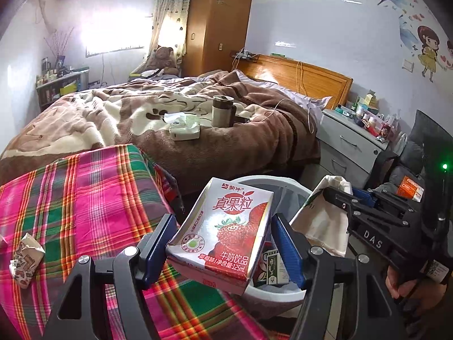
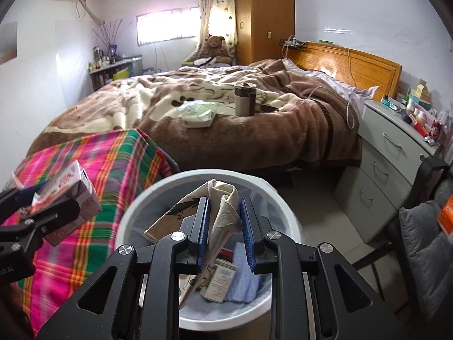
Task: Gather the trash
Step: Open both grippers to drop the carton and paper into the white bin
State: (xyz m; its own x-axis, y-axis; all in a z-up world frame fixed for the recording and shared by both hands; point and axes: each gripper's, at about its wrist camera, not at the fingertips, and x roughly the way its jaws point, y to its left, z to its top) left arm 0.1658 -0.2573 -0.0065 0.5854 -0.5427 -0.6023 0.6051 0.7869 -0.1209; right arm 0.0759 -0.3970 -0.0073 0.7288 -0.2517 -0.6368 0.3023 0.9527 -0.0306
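Note:
My left gripper is shut on a strawberry milk carton, held at the near left rim of the white trash bin. The carton also shows in the right wrist view. My right gripper is shut on a crumpled paper bag over the bin. The bag also shows in the left wrist view. Cartons and a blue cloth lie inside the bin. A crumpled wrapper lies on the plaid cloth.
A bed with a brown blanket holds a mug and a tissue pack. A grey nightstand with clutter stands at right. A dark chair is near right. A wardrobe is at the back.

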